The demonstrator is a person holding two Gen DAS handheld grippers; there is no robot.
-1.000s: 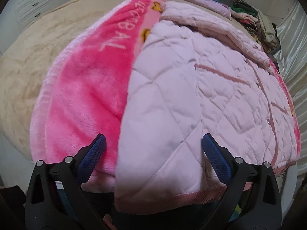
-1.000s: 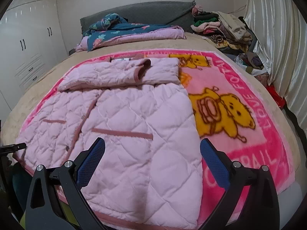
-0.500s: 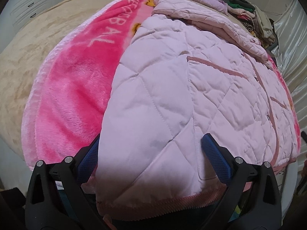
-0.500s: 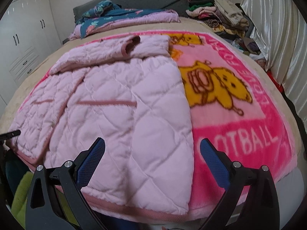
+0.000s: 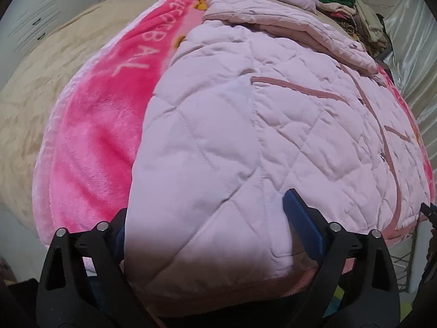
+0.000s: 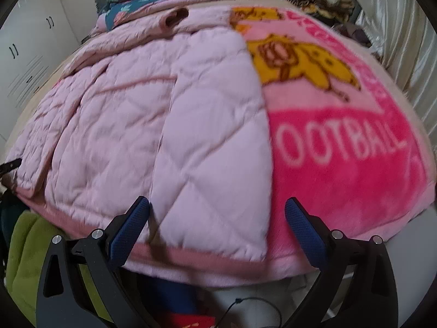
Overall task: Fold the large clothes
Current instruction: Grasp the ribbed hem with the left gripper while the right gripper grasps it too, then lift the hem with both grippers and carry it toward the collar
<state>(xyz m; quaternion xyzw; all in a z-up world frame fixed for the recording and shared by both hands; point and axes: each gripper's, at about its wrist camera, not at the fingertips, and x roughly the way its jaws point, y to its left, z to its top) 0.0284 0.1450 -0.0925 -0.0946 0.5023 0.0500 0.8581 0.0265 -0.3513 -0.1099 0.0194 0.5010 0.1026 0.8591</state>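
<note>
1. Left gripper point(image 5: 210, 218) tilts steeply down, jaws closing around the jacket point(image 5: 245, 125) hem corner, not yet pinching.
2. Right gripper point(image 6: 217, 218) angles down, spread wide over the other hem corner.
3. Jacket lies flat on the blanket point(image 6: 341, 169).

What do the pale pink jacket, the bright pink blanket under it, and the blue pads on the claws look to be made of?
Pale pink jacket: likely padded woven fabric with a matte finish; diamond quilting seams puff between the stitches.
Bright pink blanket: plush fleece, probably synthetic; fuzzy nap with a soft sheen and brushed streaks.
Blue pads: apparently rubber or textured plastic; a fine dotted grip pattern shows, on black hard-looking arms.
</note>
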